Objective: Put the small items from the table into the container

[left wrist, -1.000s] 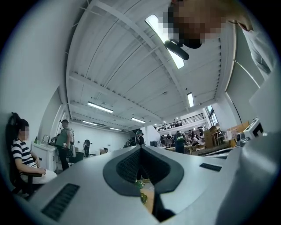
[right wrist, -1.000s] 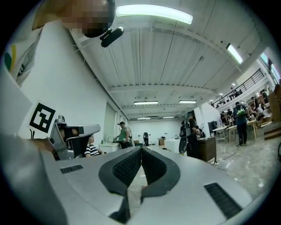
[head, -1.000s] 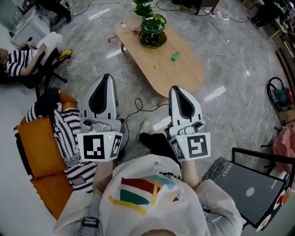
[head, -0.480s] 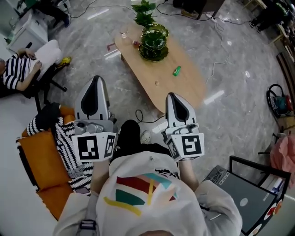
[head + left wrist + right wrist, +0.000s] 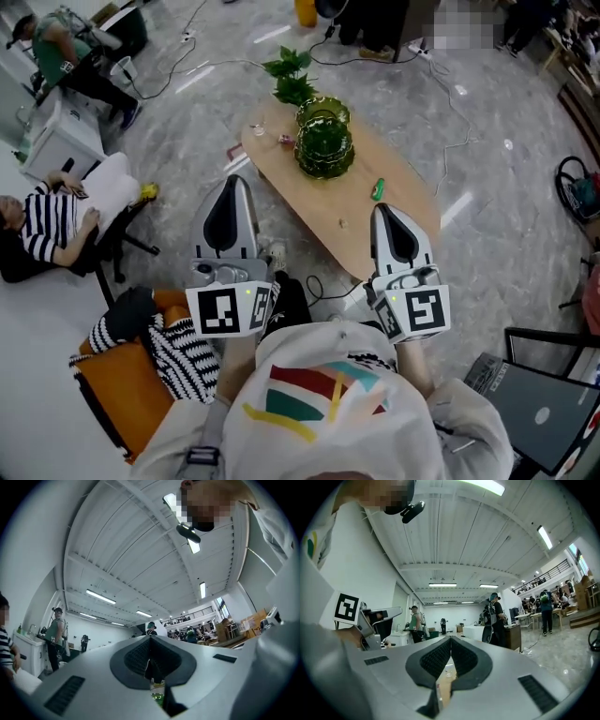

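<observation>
Grey marble floor spreads around the low wooden table below me; an orange chair stands at my left. Overhead, a white ribbed ceiling carries long strip lights.

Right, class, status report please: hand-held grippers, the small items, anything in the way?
Left hand-held gripper and right hand-held gripper shut, empty. Small green item on table, outside green glass container. Nothing in the way.
</observation>
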A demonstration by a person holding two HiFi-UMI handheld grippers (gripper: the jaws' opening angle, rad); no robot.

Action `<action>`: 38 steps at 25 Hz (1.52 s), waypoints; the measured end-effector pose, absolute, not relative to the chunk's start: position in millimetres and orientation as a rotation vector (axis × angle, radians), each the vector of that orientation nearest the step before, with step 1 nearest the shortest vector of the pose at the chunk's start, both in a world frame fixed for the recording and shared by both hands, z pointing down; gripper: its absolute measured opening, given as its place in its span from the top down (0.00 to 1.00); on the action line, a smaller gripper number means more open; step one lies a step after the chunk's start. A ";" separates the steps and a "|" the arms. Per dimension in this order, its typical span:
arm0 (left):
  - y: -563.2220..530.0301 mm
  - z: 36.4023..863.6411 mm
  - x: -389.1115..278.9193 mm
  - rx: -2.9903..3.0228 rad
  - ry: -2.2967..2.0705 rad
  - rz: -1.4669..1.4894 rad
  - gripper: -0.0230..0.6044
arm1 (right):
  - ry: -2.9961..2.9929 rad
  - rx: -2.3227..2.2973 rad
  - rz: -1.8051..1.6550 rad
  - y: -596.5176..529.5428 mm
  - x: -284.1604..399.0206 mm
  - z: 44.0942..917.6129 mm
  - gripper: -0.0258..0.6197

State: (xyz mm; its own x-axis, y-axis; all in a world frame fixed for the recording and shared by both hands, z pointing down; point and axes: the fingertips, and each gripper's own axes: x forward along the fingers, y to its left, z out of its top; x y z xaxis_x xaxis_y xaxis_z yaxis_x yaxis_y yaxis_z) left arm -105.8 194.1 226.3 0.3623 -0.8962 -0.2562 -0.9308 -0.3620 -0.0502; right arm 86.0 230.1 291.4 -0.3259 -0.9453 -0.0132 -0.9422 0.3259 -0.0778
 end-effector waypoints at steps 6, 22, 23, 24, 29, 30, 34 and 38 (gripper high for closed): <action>73.5 211.4 -153.3 -2.441 1.605 0.266 0.95 | 2.441 -1.871 -0.011 127.6 47.2 268.1 0.94; -127.9 226.5 -200.3 -2.688 1.425 0.255 0.95 | 2.379 -1.972 -0.035 -73.3 -25.6 239.2 0.94; -132.3 227.6 -192.8 -2.703 1.402 0.257 0.95 | 2.363 -1.978 -0.054 -76.9 -19.4 242.0 0.94; -136.6 228.2 -184.6 -2.714 1.378 0.260 0.95 | 2.346 -1.980 -0.075 -80.7 -13.2 244.9 0.94; -156.0 228.8 -130.8 -2.729 1.273 0.270 0.95 | 2.299 -1.990 -0.132 -99.4 17.4 254.7 0.94; -159.4 229.8 -118.1 -2.741 1.252 0.270 0.95 | 2.294 -1.998 -0.121 -101.7 24.9 253.6 0.94; -163.6 240.1 -69.3 -2.791 1.168 0.241 0.95 | 2.218 -2.016 -0.102 -107.7 67.3 251.4 0.88; -172.6 256.8 -28.0 -2.817 1.120 0.225 0.95 | 2.085 -2.169 -0.052 -116.6 144.5 269.7 0.61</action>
